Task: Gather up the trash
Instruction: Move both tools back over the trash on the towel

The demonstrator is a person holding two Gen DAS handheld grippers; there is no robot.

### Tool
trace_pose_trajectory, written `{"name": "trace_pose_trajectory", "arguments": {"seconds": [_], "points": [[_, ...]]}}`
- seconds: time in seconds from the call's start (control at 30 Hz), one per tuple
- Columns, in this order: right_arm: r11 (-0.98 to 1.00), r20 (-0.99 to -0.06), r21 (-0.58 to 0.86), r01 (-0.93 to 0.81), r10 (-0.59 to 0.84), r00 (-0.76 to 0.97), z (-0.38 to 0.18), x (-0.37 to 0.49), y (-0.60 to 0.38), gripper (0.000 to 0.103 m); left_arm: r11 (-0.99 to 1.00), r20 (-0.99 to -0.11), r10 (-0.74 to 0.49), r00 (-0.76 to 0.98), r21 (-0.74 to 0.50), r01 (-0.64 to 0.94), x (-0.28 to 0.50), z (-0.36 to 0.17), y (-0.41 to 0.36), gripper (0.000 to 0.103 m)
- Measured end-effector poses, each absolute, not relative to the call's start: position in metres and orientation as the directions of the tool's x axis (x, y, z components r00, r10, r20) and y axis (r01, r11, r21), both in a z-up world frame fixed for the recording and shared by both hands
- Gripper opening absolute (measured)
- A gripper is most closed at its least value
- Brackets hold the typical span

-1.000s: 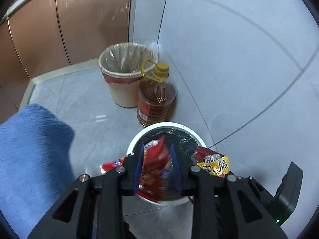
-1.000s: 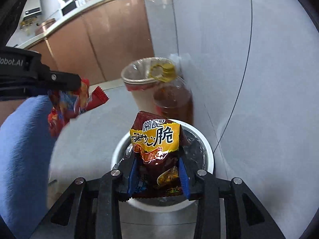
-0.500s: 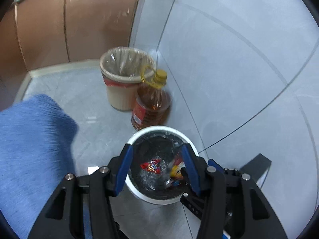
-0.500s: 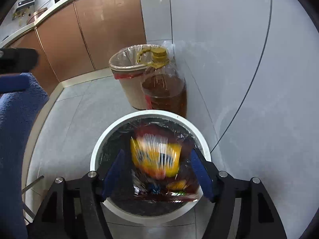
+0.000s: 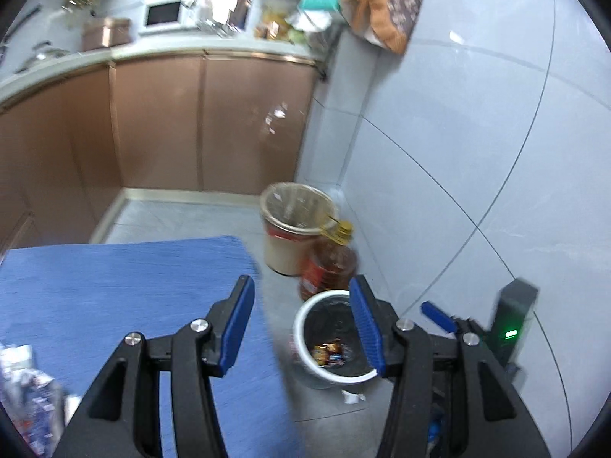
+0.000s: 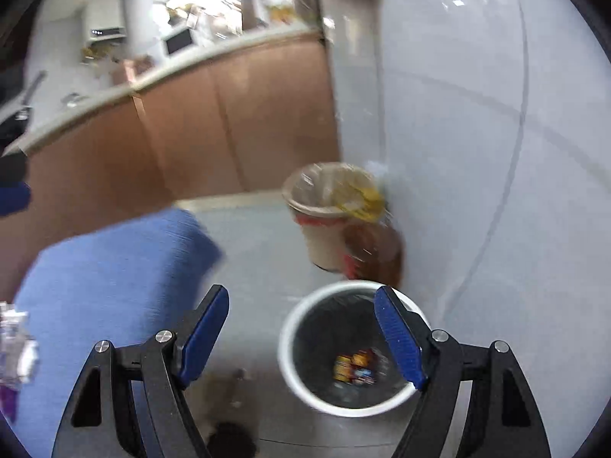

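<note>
Both grippers empty, jaws wide open: left gripper (image 5: 301, 320) and right gripper (image 6: 301, 328) above floor by the white bin (image 6: 294, 378). Snack wrappers (image 6: 353, 370) lie at bin bottom. Oil bottle (image 5: 328, 267) and beige bin (image 5: 294, 229) behind it, blue cloth (image 5: 114, 290) at left

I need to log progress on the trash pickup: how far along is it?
Done: snack wrappers lie inside the white black-lined bin. In hand: nothing; left gripper and right gripper are open. Left: crumpled packaging on the blue cloth, white scrap beside the bin.
</note>
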State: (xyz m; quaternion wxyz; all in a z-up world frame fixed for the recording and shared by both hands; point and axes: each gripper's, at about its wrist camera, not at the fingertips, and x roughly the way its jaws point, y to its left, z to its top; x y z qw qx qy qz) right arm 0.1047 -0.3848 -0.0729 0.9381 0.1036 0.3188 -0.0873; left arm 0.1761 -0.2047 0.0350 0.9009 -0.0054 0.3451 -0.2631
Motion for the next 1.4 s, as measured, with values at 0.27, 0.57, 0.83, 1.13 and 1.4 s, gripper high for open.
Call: {"name": "trace_pose_trajectory", "arguments": {"seconds": [0.27, 0.57, 0.83, 1.13, 1.4], "points": [[0.988, -0.523, 0.153, 0.000, 0.081, 0.849, -0.001, 0.076, -0.296, 0.077, 0.922, -0.589, -0.375, 0.716, -0.158, 0.353, 0.125, 0.051, -0.092, 0.060], [0.969, -0.461, 0.166, -0.185, 0.242, 0.854, 0.056, 0.050, -0.230, 0.077, 0.968, -0.544, -0.249, 0.801, -0.123, 0.217, 0.065, 0.065, 0.027, 0.060], [0.934, -0.433, 0.143, -0.327, 0.356, 0.828, 0.094, 0.020, -0.174, 0.077, 0.996, -0.474, -0.080, 0.877, -0.080, 0.048, 0.007, 0.087, 0.125, 0.059], [0.899, -0.469, 0.144, -0.414, 0.431, 0.771, 0.083, 0.026, -0.133, 0.074, 0.994, -0.546, -0.012, 0.837, -0.096, -0.049, -0.006, 0.057, 0.202, 0.061], [0.879, -0.549, 0.165, -0.447, 0.458, 0.699, 0.040, 0.049, -0.113, 0.073, 1.000, -0.602, -0.005, 0.798, -0.011, -0.003, 0.019, -0.007, 0.243, 0.066]]}}
